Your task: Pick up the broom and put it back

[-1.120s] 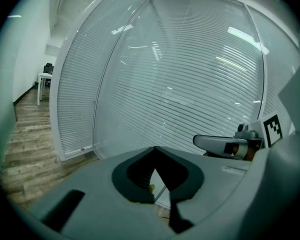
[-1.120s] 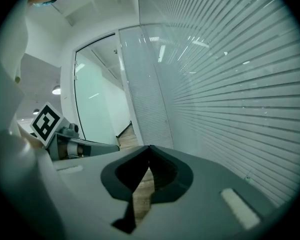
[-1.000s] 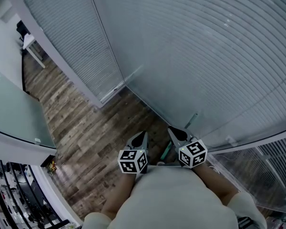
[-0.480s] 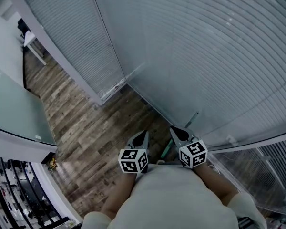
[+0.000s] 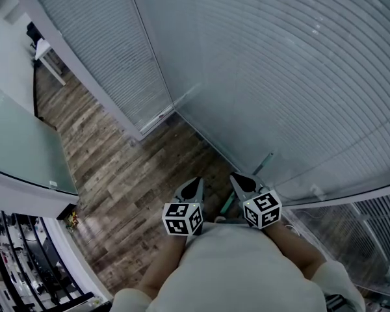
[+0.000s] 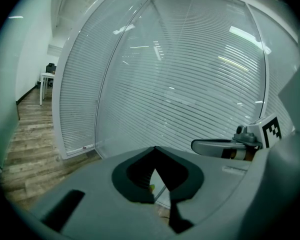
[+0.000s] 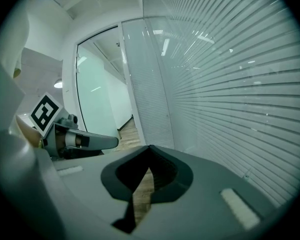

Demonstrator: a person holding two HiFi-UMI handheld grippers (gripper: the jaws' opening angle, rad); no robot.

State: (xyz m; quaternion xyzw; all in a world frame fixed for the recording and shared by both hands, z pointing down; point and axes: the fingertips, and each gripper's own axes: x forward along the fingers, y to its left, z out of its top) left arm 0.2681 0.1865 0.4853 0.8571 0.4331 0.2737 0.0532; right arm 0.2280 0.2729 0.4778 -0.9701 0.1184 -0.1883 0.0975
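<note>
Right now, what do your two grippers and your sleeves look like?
Both the left gripper and right gripper have pale grey tapered fingers with dark inner faces. Each carries a white cube printed with black square markers. The person wears a pale cream top with matching sleeves.

The floor point(image 5: 130, 174) is wood-grain planking, running from 10 o'clock down to 6 o'clock in the head view. A white table point(image 5: 43, 49) stands on it at 10 o'clock. A short green rod point(image 5: 228, 204) shows near 6 o'clock, by the glass wall's foot, both ends hidden.
</note>
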